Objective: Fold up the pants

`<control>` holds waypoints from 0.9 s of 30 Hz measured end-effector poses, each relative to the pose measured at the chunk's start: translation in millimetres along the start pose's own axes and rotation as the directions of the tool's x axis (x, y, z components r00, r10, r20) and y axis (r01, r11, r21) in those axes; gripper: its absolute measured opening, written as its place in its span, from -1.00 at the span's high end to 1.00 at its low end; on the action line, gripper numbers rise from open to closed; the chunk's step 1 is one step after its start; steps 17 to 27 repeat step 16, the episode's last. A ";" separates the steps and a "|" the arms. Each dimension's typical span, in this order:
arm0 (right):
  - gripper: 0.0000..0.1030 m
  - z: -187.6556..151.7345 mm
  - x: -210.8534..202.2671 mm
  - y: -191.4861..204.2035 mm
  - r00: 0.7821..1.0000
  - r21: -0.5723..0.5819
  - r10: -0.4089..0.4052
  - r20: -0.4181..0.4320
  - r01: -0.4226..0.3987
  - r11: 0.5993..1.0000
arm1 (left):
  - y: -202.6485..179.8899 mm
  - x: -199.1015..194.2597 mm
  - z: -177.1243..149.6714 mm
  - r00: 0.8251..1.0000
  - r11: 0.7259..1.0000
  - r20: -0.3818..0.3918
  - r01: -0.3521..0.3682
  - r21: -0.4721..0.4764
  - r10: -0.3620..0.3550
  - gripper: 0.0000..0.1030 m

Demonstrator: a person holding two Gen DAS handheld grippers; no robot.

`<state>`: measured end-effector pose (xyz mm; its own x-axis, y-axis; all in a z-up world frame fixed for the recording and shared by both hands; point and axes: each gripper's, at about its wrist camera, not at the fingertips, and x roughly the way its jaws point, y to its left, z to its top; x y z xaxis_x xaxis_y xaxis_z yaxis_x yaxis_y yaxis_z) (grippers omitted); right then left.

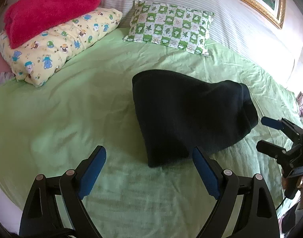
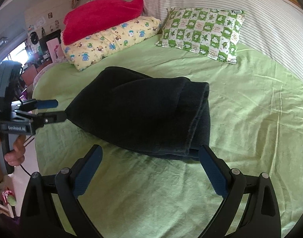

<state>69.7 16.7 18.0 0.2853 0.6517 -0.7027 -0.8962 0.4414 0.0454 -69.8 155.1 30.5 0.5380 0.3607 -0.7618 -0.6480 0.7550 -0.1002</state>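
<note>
The black pants (image 1: 189, 115) lie folded in a compact bundle on the green bed sheet (image 1: 72, 103); they also show in the right wrist view (image 2: 143, 113). My left gripper (image 1: 149, 154) is open and empty, just short of the bundle's near corner. It shows in the right wrist view (image 2: 58, 110) at the bundle's left corner, jaws apart. My right gripper (image 2: 150, 154) is open and empty, right before the bundle's near folded edge. It shows at the right edge of the left wrist view (image 1: 262, 132), beside the bundle.
A yellow cartoon pillow (image 1: 58, 43) with a red fluffy blanket (image 1: 46, 10) on it lies at the back left. A green checked pillow (image 1: 171, 25) leans on the striped headboard cushion (image 1: 221, 6). The bed's left edge (image 2: 37, 103) drops to a cluttered room.
</note>
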 end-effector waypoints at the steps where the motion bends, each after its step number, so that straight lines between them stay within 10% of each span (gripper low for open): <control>1: -0.89 0.2 -0.4 -0.3 1.000 -0.001 -0.002 0.003 0.002 1.000 | -0.4 1.2 2.4 1.000 1.000 -0.001 -0.005 0.001 0.005 -0.73; 27: -0.89 1.1 0.9 -10.8 1.000 0.029 -0.025 0.001 0.025 0.999 | -16.9 14.4 17.7 0.999 0.999 -0.030 -0.030 0.034 0.031 -0.74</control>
